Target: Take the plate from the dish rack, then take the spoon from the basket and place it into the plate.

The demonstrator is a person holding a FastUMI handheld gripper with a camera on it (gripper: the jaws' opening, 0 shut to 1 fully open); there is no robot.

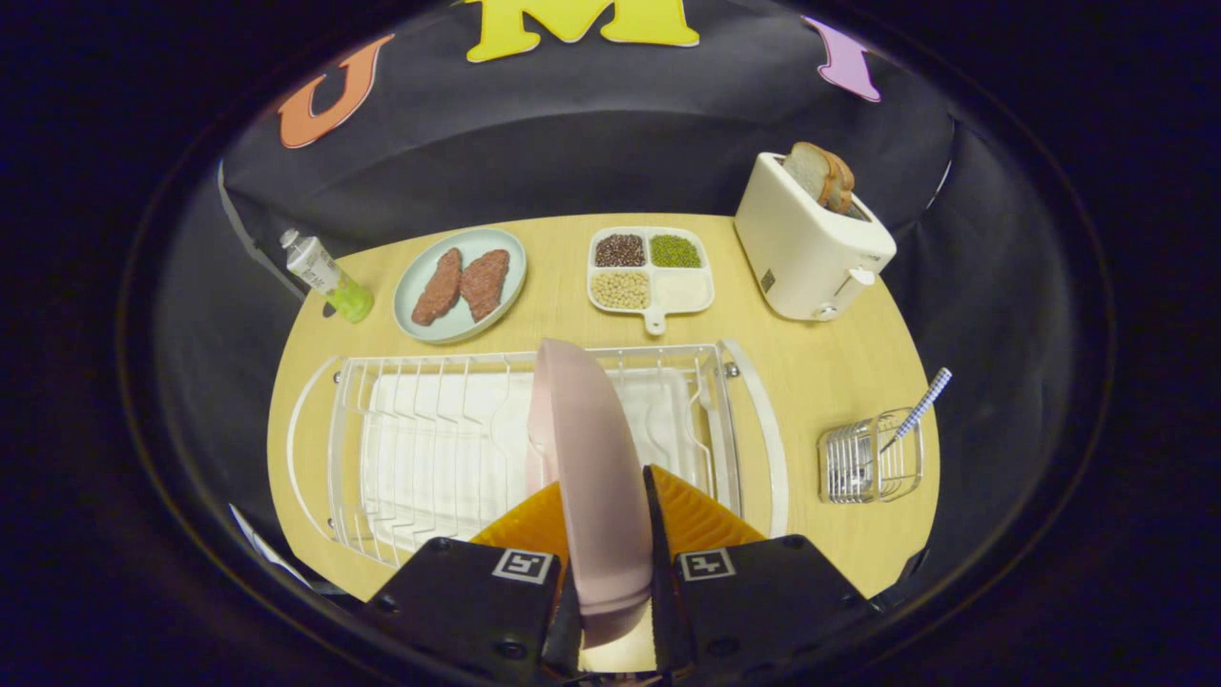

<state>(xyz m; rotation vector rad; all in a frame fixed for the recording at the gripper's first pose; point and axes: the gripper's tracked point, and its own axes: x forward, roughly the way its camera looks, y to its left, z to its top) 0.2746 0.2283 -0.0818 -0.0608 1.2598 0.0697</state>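
One plate [593, 448], pink and on edge, sits clamped between the jaws of the gripper [604, 520], both fingers pressing its faces, above the white dish rack [429, 429] on the desk [820, 372]. Step in hand: taking the plate out. Next move likely calls for laying it flat on bare desk, then fetching the spoon [918, 408] standing in the wire basket [868, 463] beside the rack.

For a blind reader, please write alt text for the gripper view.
The gripper is shut on a pink plate standing on edge over a white dish rack. Right of the rack, a spoon stands in a wire basket on the wooden table.
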